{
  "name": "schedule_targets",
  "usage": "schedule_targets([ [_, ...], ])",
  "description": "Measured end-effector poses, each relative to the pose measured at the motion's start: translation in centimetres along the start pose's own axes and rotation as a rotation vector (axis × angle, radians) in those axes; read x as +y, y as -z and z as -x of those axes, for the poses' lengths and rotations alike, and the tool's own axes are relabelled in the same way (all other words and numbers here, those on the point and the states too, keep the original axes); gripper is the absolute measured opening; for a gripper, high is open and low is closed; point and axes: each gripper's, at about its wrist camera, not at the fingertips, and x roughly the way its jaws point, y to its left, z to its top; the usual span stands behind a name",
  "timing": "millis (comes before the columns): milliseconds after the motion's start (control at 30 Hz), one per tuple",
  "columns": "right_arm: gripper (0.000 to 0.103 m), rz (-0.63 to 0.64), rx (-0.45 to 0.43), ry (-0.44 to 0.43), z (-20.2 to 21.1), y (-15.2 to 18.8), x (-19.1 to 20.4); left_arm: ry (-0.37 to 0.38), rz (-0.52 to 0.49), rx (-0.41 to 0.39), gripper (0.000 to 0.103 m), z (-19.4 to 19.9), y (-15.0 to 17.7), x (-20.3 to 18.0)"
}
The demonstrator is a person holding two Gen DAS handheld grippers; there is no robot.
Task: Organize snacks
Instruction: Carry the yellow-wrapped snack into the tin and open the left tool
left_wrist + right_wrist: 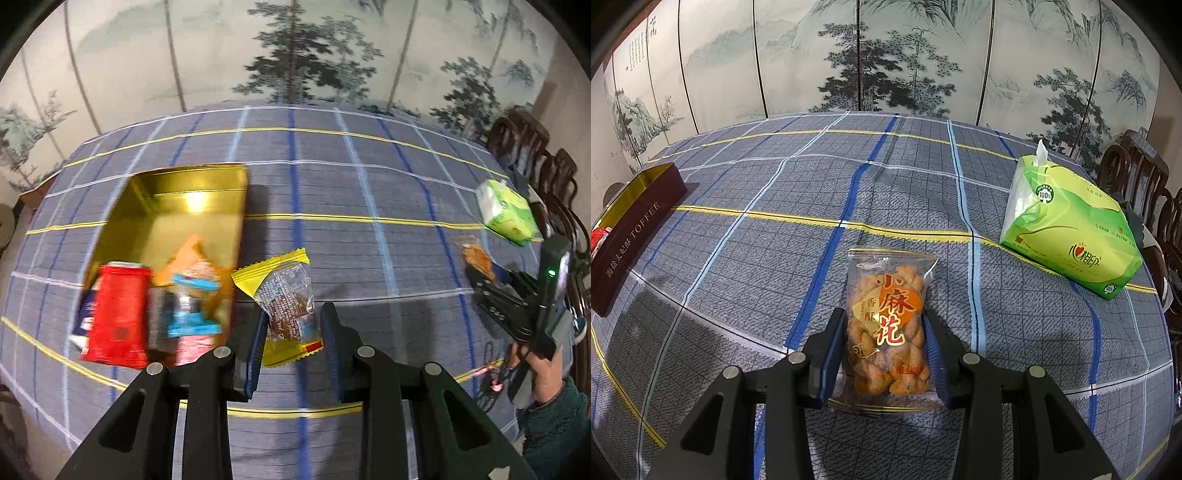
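Note:
My left gripper (293,325) is shut on a yellow-edged clear snack packet (286,306) and holds it just right of the gold-lined toffee tin (207,181). The tin holds a red packet (118,314), an orange packet (188,262) and a blue-pink packet (192,314). My right gripper (882,339) straddles a clear bag of fried dough twists (890,325) lying on the checked tablecloth, pads touching its sides. The right gripper (480,277) and that bag (478,258) also show in the left wrist view. The tin (631,229) sits at the far left in the right wrist view.
A green tissue pack (1071,229) lies on the table at the right, also in the left wrist view (506,210). Dark wooden chairs (1137,173) stand past the table's right edge. A painted folding screen (886,55) stands behind the table.

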Motion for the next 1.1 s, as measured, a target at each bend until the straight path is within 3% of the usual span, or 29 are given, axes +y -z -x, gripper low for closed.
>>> schedule_targets([
  [500, 0.042, 0.001, 0.0, 0.001, 0.0, 0.0, 0.0, -0.122, 0.091, 0.012, 0.026, 0.1, 0.4, 8.7],
  [1100, 0.042, -0.003, 0.0, 0.004, 0.1, 0.1, -0.3, -0.173, 0.032, 0.057, 0.025, -2.6, 1.2, 10.5],
])
